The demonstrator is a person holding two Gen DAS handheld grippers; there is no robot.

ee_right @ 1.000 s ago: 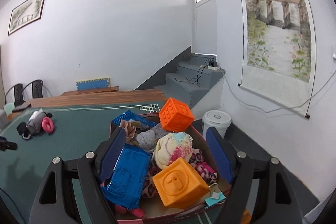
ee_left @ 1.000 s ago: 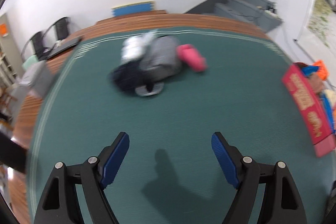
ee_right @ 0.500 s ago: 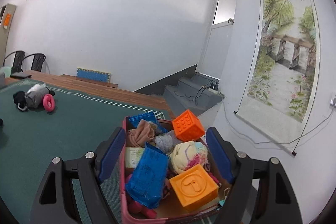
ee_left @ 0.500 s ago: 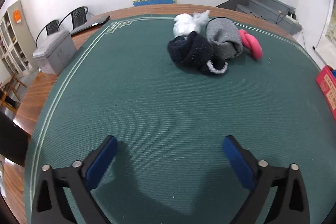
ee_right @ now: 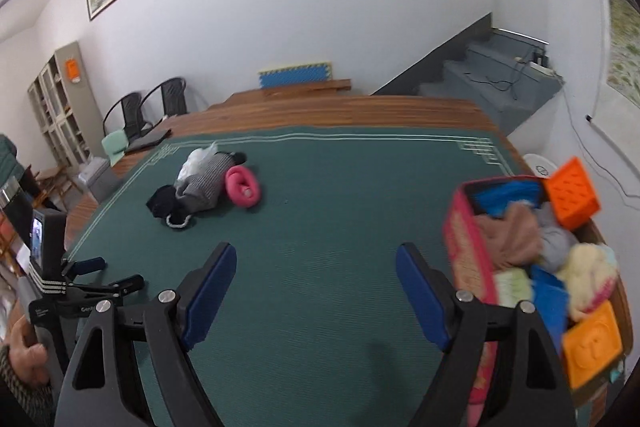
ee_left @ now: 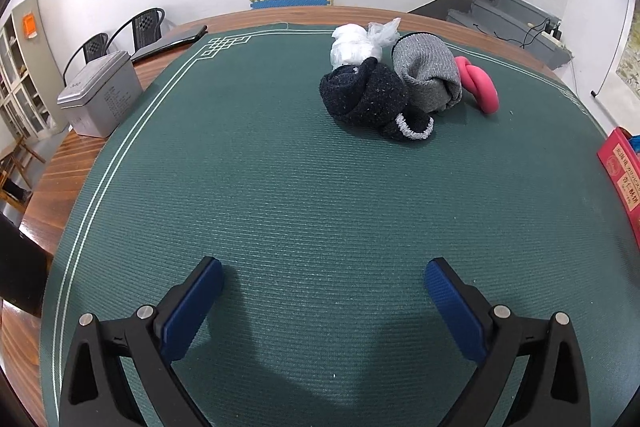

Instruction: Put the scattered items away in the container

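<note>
Last soft items wait on the desk as my tools stand empty.

A black knit sock (ee_left: 372, 99), a grey ribbed roll (ee_left: 428, 75), a crinkled white plastic bag (ee_left: 352, 45) and a pink ring (ee_left: 480, 87) lie touching in one heap toward the desk's (ee_left: 280, 195) far edge; the red box (ee_right: 468, 251), crammed with cubes and cloth, sits at its right edge. My left tool (ee_left: 320, 283) is spread wide, aimed at the heap; my right tool (ee_right: 316, 271) is opening, nothing between its pads.

Ribbed matt green cloth mat (ee_left: 280, 195); glossy wood table (ee_left: 52, 171); fuzzy knit black sock (ee_left: 372, 99); crinkly plastic bag (ee_left: 356, 43).
</note>
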